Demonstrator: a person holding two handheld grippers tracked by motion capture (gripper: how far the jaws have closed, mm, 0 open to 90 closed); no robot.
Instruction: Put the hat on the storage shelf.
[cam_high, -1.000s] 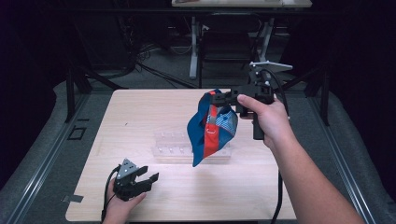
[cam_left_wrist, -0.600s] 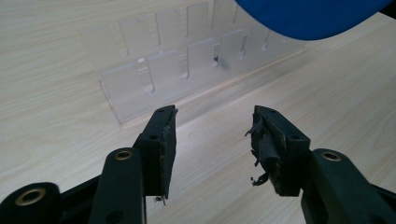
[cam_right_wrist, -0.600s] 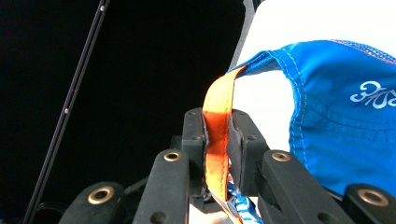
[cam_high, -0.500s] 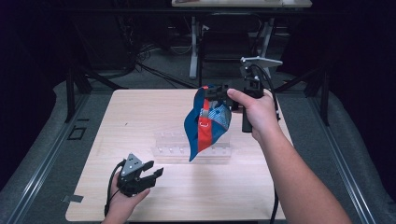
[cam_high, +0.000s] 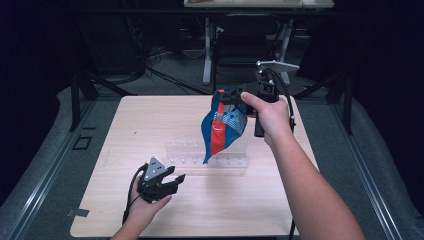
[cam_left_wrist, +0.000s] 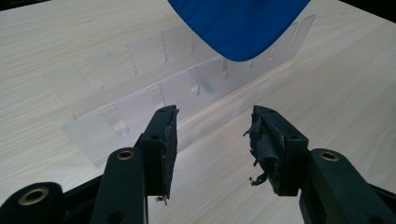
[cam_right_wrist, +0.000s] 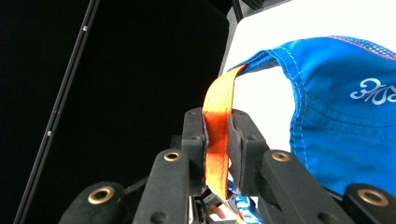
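one blue fabric bag (cam_high: 222, 127) hangs in the air above the far right part of the wooden table (cam_high: 125, 135), drooping to a narrow point at its lower end. it is bright blue with an orange strap (cam_right_wrist: 218, 121) running down its front, a white checked mesh patch near the top, pale stitching along its seams and a small white logo on one side. its rounded blue bottom also dips into the top of the left gripper view.

the right gripper (cam_high: 231, 95), held up by the right hand (cam_high: 270, 117), has its jaws pressed together on the orange strap, which rises between them and loops over to the bag's edge.

just below the bag, a clear plastic rack (cam_high: 205, 157) with upright slotted dividers lies on the table.

near the front left, the left gripper (cam_left_wrist: 212, 140) rests low over the table in the left hand (cam_high: 145, 207), its jaws spread apart with nothing between them, pointing toward the rack.
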